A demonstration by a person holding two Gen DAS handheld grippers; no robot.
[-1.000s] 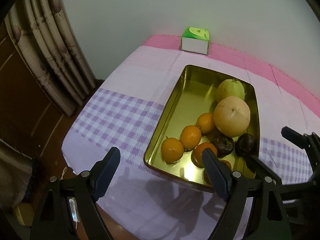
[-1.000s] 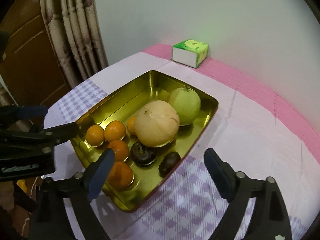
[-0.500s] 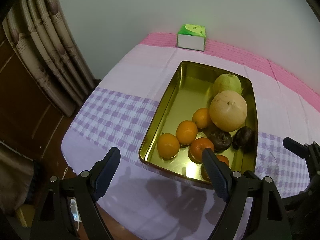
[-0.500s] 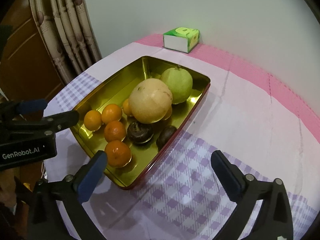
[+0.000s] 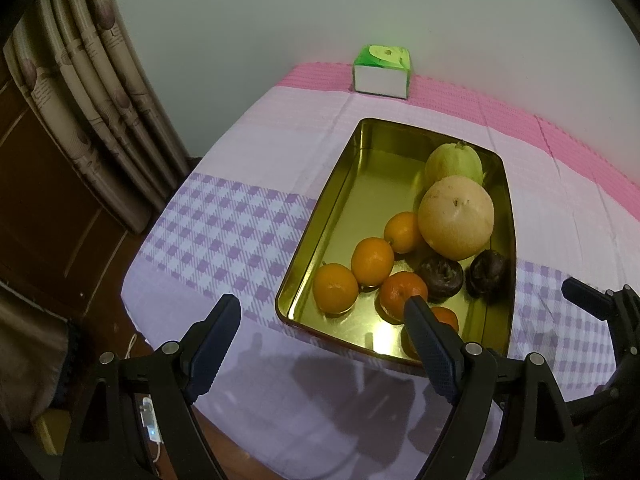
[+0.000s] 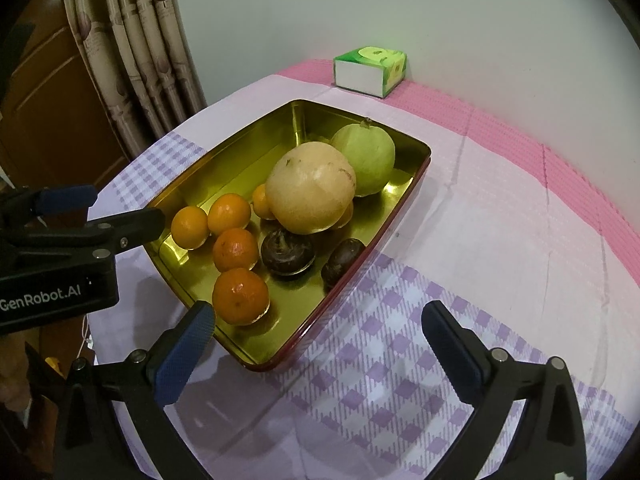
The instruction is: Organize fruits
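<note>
A gold tin tray (image 5: pixel 340 208) (image 6: pixel 224 160) sits on the table and holds the fruit. In it are several oranges (image 5: pixel 335 288) (image 6: pixel 240 296), a large pale yellow melon (image 5: pixel 456 218) (image 6: pixel 310 188), a green guava (image 5: pixel 454 162) (image 6: pixel 366 158) and two dark purple fruits (image 5: pixel 440 274) (image 6: pixel 286 256). My left gripper (image 5: pixel 322 334) is open and empty, above the tray's near edge. My right gripper (image 6: pixel 318 336) is open and empty, above the tray's near right corner. The left gripper also shows in the right wrist view (image 6: pixel 86 216).
A green and white tissue box (image 5: pixel 382 72) (image 6: pixel 370 70) stands at the back by the wall. The table has a pink and purple checked cloth (image 5: pixel 224 224). Curtains (image 5: pixel 88 92) and a wooden door hang to the left, past the table edge.
Both grippers have drawn back and risen slightly from the tray; the tray sits a little farther away in both views. Both stay open. The fruit has not moved.
</note>
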